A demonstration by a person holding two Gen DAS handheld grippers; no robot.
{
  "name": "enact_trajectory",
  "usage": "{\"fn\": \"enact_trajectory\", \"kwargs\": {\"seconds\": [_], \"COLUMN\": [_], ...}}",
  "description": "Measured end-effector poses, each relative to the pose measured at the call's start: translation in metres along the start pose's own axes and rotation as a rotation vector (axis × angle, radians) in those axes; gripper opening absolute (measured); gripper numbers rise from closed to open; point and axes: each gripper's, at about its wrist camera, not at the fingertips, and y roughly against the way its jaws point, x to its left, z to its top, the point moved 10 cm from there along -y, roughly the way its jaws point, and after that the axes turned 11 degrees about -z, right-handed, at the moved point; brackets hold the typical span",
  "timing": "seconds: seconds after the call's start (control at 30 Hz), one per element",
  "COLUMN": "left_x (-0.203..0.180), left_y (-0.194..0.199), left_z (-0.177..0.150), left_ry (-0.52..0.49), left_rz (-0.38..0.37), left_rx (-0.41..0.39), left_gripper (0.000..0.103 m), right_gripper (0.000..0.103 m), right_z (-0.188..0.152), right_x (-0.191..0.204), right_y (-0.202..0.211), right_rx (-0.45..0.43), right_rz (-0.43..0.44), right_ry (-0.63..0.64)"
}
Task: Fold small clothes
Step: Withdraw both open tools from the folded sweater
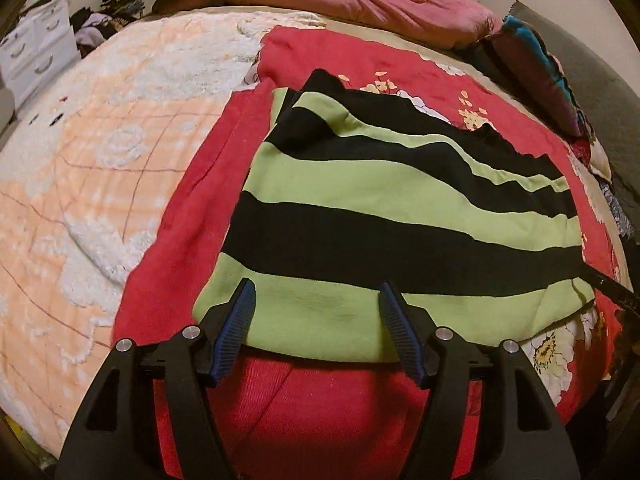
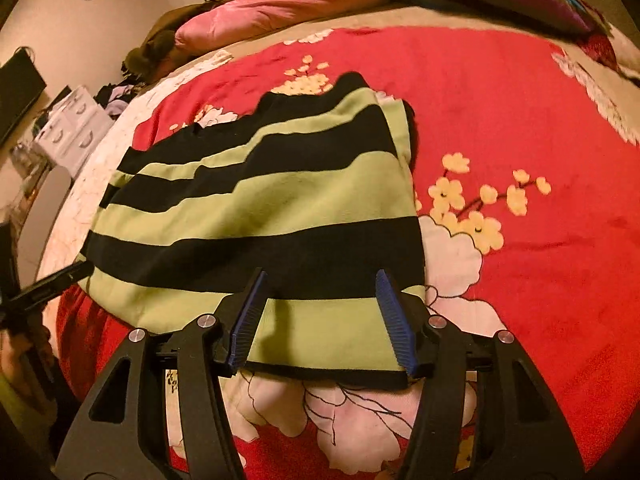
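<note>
Two grippers are poised over one garment, neither gripping it. The striped top (image 1: 400, 208), green and black, lies spread on the red floral blanket (image 1: 320, 420), occupying the centre of both wrist views with its near hem toward 6 o'clock. The left gripper (image 1: 316, 304) has its jaws spread wide over the near hem close to the top's left corner; the right gripper (image 2: 320, 296) is likewise released, its jaws straddling the hem near the top's right corner. Whether the fingertips touch the cloth cannot be told. Risks, as judged: the far end at 12 o'clock is already rumpled, with stripes running unevenly, so a fold made from this state would likely lock in the creases. Closing the jaws too deep could pinch the blanket along with the hem and drag it upward. The top appears to be two layers; catching only the upper one would open it rather than fold it. Uneven lifting between the two grippers would skew the fold line.
</note>
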Motion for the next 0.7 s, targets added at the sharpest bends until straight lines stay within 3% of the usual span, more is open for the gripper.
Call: {"fn": "enact_trajectory", "kwargs": {"seconds": [0.17,0.3,0.7], "left_x": [-0.001,-0.004,-0.003], "left_y": [0.006,0.019,0.065], "left_z": [0.001,0.004,0.016], "left_ry": [0.014,0.025,0.042], "left_rz": [-0.026,-0.047,-0.067], "left_rx": [-0.017,-0.043,-0.132], "left_gripper": [0.064,0.066,0.072], "right_gripper": [0.049,0.06,0.072], "right_z": [0.004,0.01,0.017], "right_x": [0.001,-0.006,-0.022], "right_y": [0.01,0.027,0.077], "right_rx": [-0.03,-0.076,-0.177], "right_rz": [-0.003,-0.015,-0.068], "right_ry": [0.01,-0.004,-0.018]}}
